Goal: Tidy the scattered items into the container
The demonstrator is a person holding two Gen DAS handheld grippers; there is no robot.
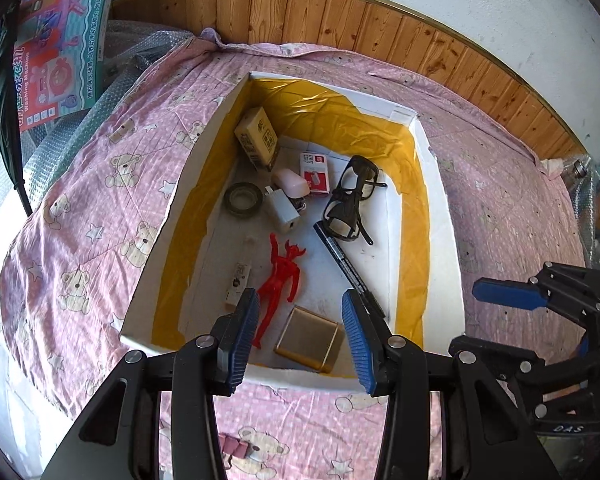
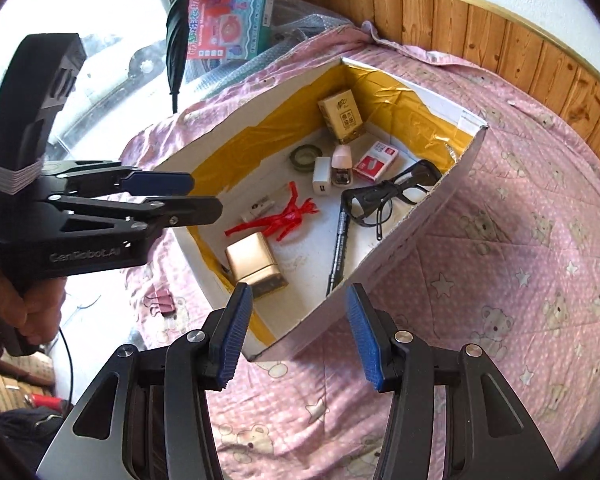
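Both grippers hang with their blue-padded fingers spread wide and nothing between them. Seen from its own camera, the left gripper [image 1: 300, 334] sits over the near edge of the box [image 1: 440, 248], a white container with yellow tape round its inner walls, resting on a pink bear-print bedspread [image 1: 100, 208]. Straight ahead of its fingers lies a gold tin [image 1: 307, 338], with a red toy figure [image 1: 278, 280] just to the left of the tin and a black pen [image 1: 346, 264] running away on the right. Further ahead are dark glasses [image 1: 352, 200], a white charger [image 1: 281, 211], a roll of dark tape [image 1: 243, 199], a red-and-white staple box [image 1: 314, 173] and a tan packet [image 1: 257, 138] in the far corner.

The right gripper [image 2: 298, 336] is over the box's near corner, with the tin just ahead and left of it. Off to its left, outside the box, pink binder clips [image 2: 160, 304] lie on the bedspread, beneath the left gripper, which a hand [image 2: 20, 308] holds by its grip.
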